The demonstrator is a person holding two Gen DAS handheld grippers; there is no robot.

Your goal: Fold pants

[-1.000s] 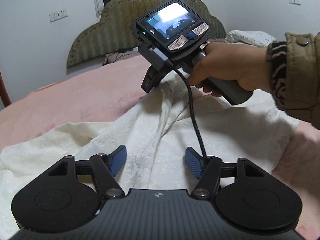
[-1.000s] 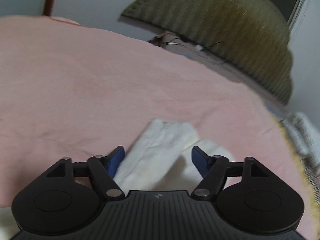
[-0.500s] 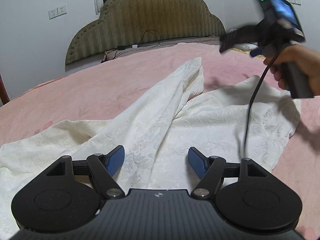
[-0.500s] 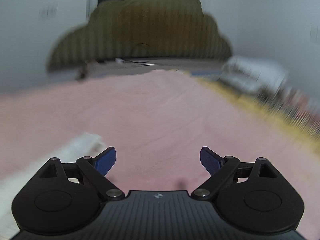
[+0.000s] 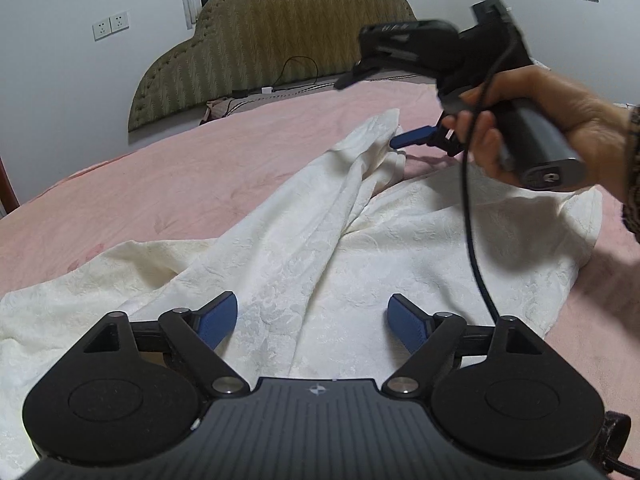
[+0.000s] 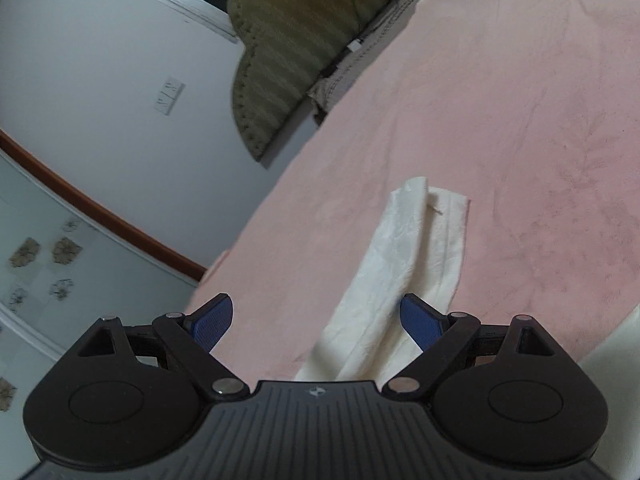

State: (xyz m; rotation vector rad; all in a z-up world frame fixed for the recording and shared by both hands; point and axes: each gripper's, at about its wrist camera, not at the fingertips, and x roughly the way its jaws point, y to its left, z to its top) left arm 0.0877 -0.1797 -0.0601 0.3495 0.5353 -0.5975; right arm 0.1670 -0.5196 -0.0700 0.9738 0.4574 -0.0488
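Cream-white pants [image 5: 304, 248] lie crumpled on a pink bed, one leg stretching away toward the headboard. My left gripper [image 5: 312, 320] is open and hovers low over the wide part of the pants, holding nothing. My right gripper [image 5: 384, 112] shows in the left wrist view, held in a hand above the far leg end, tilted on its side, open. In the right wrist view the right gripper [image 6: 316, 320] is open and the narrow leg end [image 6: 416, 248] lies in front of and between its fingers, not gripped.
The pink bed cover [image 5: 160, 184] spreads all round the pants. An olive padded headboard [image 5: 280, 40] stands at the far end with a cable and charger [image 5: 264, 90] at its foot. The bed's left edge [image 6: 240, 248] drops toward a white wall.
The right gripper let go of the far leg, swung away to the right, then came back tilted sideways over the leg end. The leg now lies flat. The left gripper stayed.
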